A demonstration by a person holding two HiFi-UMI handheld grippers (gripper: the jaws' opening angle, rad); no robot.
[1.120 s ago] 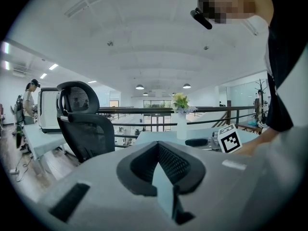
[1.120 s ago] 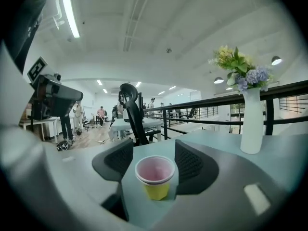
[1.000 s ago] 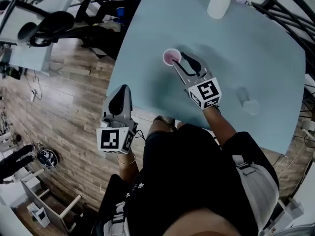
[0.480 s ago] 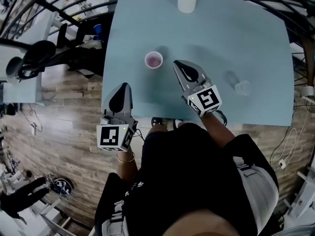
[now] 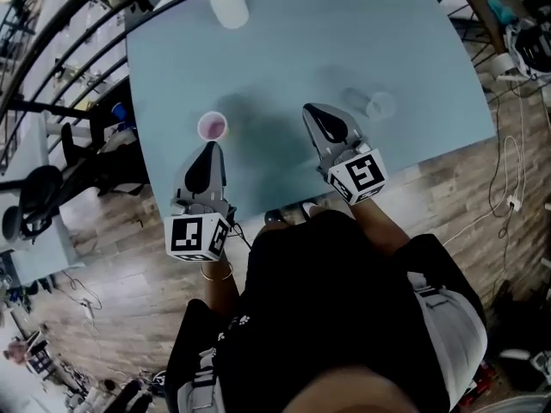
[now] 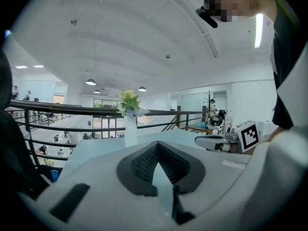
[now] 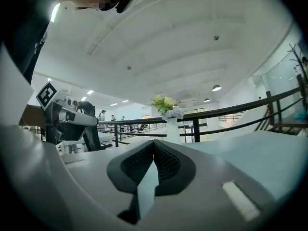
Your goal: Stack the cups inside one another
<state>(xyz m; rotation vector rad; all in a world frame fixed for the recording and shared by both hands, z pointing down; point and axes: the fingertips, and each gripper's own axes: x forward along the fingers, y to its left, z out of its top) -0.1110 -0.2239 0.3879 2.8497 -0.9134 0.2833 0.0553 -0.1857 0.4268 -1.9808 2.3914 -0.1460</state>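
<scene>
The pink cup [image 5: 212,126] stands upright, mouth to the ceiling, by the tabletop's [image 5: 284,50] left edge and toward its near-left corner. The clear cup [image 5: 379,106] sits well apart from it, close to the near edge on the way to the near-right corner. It is so transparent that I make out little more than a faint rim, and I cannot tell whether anything is in it. Neither cup shows in my two gripper views.

My left gripper [image 5: 209,148] points across the table from the near edge, roughly level. Its tips are just beside the pink cup and not touching it, its jaws are closed together and nothing is between them. My right gripper [image 5: 311,109] lies over the tabletop between the two cups, nearer the clear one. Its jaws are likewise pressed together and empty. Both marker cubes hang at the near edge. The forearms behind them are largely hidden by the person's dark shirt [image 5: 344,308].

A white vase [image 5: 228,9] of flowers, cut off at the frame's top, marks the far-left corner.
</scene>
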